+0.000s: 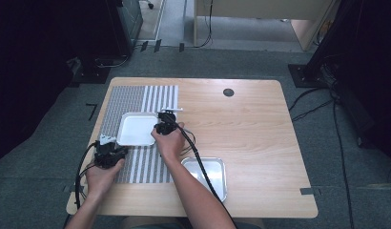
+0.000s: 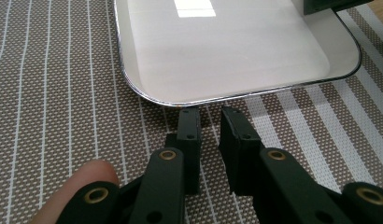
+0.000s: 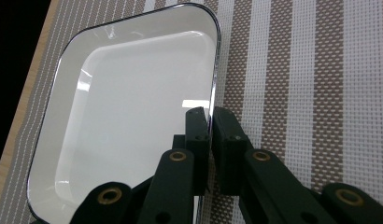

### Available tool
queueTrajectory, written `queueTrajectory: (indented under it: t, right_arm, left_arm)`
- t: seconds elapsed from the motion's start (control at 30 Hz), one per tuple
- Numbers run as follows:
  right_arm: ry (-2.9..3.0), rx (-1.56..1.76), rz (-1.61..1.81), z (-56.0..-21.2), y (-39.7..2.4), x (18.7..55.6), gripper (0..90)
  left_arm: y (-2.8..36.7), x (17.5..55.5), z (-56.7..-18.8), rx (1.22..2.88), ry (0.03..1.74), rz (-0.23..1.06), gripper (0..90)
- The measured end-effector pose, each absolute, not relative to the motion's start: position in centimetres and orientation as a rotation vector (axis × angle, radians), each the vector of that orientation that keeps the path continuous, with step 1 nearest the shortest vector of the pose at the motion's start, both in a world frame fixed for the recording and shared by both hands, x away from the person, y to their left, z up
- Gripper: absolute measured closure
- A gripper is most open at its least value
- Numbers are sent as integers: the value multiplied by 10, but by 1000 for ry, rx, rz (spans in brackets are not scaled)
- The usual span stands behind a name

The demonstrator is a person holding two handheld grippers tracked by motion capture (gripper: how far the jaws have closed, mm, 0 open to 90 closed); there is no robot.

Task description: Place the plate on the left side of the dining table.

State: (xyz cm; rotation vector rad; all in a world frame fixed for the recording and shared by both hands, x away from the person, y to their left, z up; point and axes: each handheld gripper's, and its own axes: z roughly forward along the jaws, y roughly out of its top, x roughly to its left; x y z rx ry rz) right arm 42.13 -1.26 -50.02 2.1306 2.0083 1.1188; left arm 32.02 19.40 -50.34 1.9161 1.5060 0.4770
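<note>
A white square tray (image 1: 136,129) (image 2: 217,46) (image 3: 133,116) lies on a brown-and-white striped placemat (image 1: 146,162) (image 2: 63,93) (image 3: 297,70). My right gripper (image 1: 160,125) (image 3: 210,114) is shut on the thin rim of the tray's right side, which runs up between its jaws. My left gripper (image 1: 115,148) (image 2: 210,114) sits low over the mat at the tray's near left corner. Its jaws stand a narrow gap apart with nothing between them, and their tips stop just short of the rim. A fingertip (image 2: 94,175) shows beside the left jaw.
A second, shiny metal tray (image 1: 221,167) sits at the front of the wooden table, right of the mat, with the right gripper's cable (image 1: 198,157) lying across it. A round dark grommet (image 1: 228,92) is set in the tabletop at the back.
</note>
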Motion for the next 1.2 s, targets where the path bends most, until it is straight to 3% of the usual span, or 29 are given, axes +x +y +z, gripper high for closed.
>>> queueTrajectory:
  t: [0.63,0.83,1.0,1.2]
  right_arm:
    - [1953,2141,1110,-499,-14,432,847]
    - [1930,2009,1153,-489,-23,431,583]
    - [1928,1933,1227,-481,-38,428,549]
    - [1921,1802,1221,-473,-55,421,443]
  left_arm:
    - [193,333,-505,1862,1521,448,773]
    - [195,330,-503,1857,1530,446,664]
    - [197,322,-497,1805,1535,463,588]
    - [202,312,-491,1771,1517,443,510]
